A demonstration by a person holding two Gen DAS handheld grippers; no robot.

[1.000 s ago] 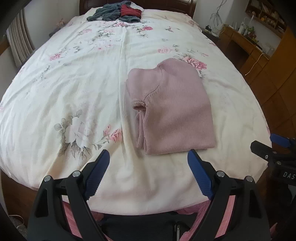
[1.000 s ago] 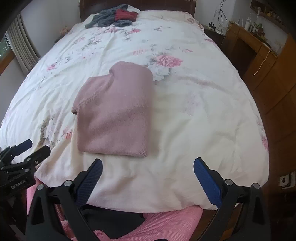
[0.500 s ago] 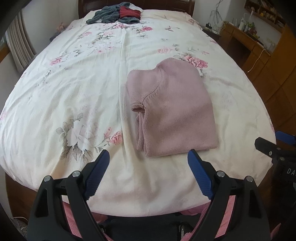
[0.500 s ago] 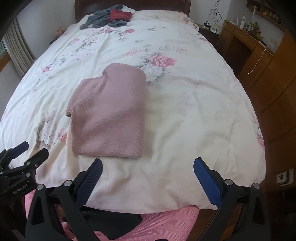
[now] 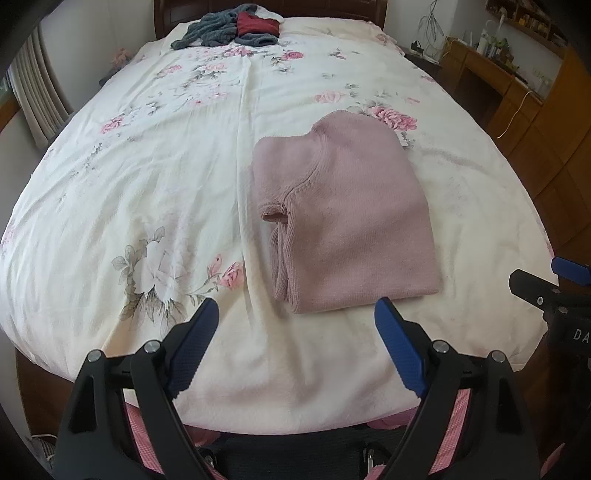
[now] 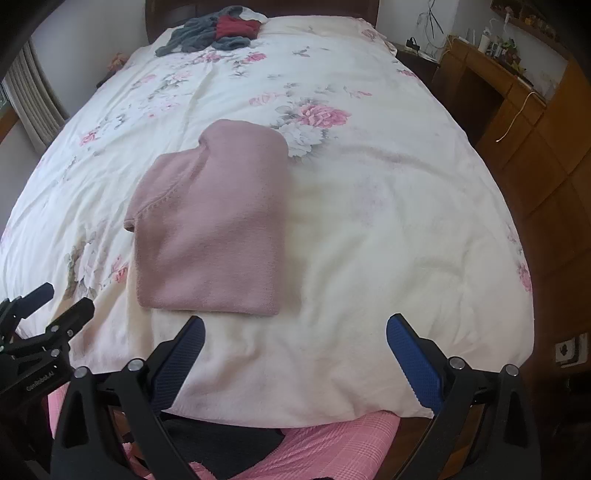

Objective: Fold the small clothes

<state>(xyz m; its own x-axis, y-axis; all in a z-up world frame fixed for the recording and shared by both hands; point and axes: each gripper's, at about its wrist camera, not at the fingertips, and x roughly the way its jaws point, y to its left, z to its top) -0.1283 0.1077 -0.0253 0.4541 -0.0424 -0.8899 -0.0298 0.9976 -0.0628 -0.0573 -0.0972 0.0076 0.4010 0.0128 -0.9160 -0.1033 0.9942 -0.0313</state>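
A dusty pink knit sweater (image 5: 347,210) (image 6: 218,225) lies folded into a neat rectangle on the near half of the floral bedspread (image 5: 147,166) (image 6: 388,206). My left gripper (image 5: 297,343) hovers open over the bed's front edge, just short of the sweater's near hem. My right gripper (image 6: 295,350) is open too, held back from the front edge and to the right of the sweater. Nothing is between either pair of blue pads. Each gripper shows at the edge of the other's view.
A heap of grey, red and white clothes (image 5: 231,26) (image 6: 214,31) sits at the headboard end. Wooden desk and cabinets (image 5: 517,96) (image 6: 517,110) line the right side. Curtains (image 5: 37,99) hang at the left. Pink checked fabric (image 6: 314,446) shows below the bed edge.
Both grippers have drifted slightly back from the bed, so the sweater appears a little farther away. The sweater itself has not moved, and both grippers stay open.
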